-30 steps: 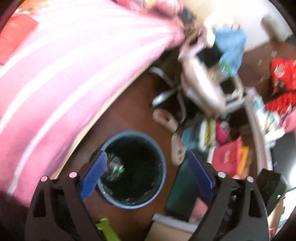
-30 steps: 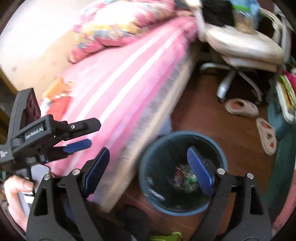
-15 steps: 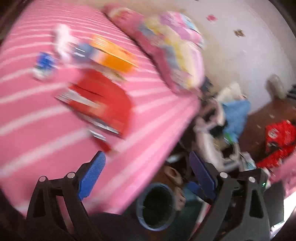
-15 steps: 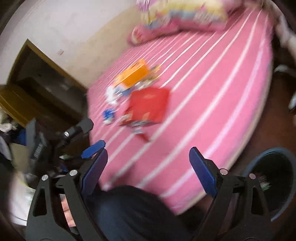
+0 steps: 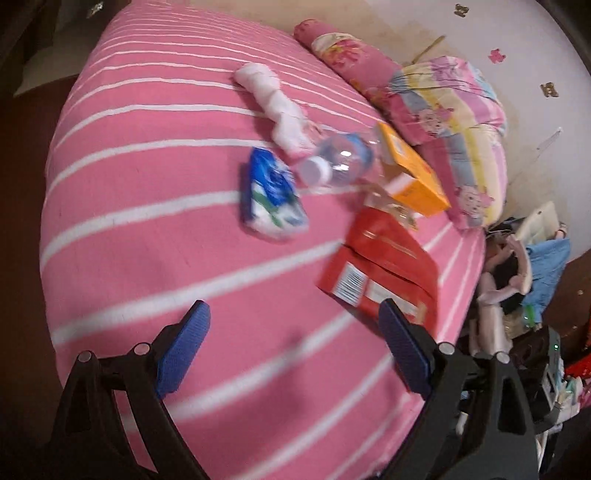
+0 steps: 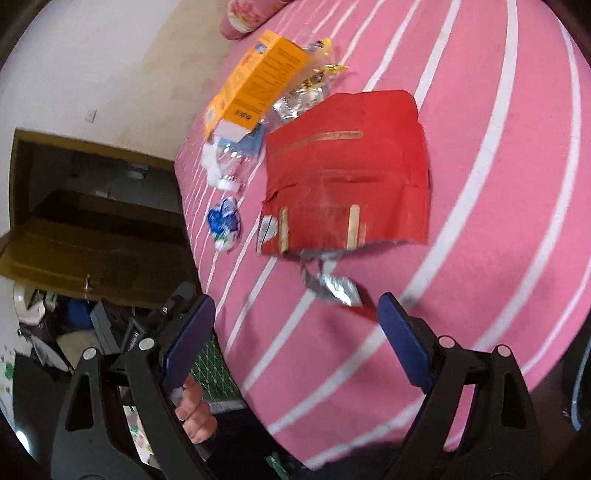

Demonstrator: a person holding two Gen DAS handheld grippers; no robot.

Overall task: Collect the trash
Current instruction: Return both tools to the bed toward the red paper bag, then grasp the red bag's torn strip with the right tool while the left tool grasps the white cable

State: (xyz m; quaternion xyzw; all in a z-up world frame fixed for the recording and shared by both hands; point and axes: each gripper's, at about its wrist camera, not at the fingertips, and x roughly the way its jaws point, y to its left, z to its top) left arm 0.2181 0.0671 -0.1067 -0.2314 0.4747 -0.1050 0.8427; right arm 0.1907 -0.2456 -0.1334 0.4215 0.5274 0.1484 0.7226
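On the pink bedspread with white stripes (image 5: 155, 236), the trash lies in one loose cluster. From left to right in the left wrist view: a crumpled blue-and-white plastic wrapper (image 5: 271, 197), a wad of white tissue (image 5: 275, 107), a clear plastic bottle with a white cap (image 5: 340, 158), an orange cardboard carton (image 5: 413, 171) and a flattened red cardboard box (image 5: 384, 273).

The left gripper (image 5: 293, 352) is spread wide with nothing between its blue pads. The right gripper (image 6: 295, 341) is likewise wide and empty. A torn strip of silver foil (image 6: 328, 284) trails from the near edge of the flattened red cardboard box and lies just ahead of the right gripper.

The step in hand appears to be the approach to the next item. For a sound pickup, each gripper should take one item only. The flattened red cardboard box is best gripped by its near edge, since it lies flat on soft bedding. The clear plastic bottle may roll; a grip across its body is advised.

A folded floral quilt (image 5: 454, 122) and a pink bolster (image 5: 351, 55) rest along the far side against a pale wall (image 5: 517, 33). Clutter crowds the floor to the right of the bed.
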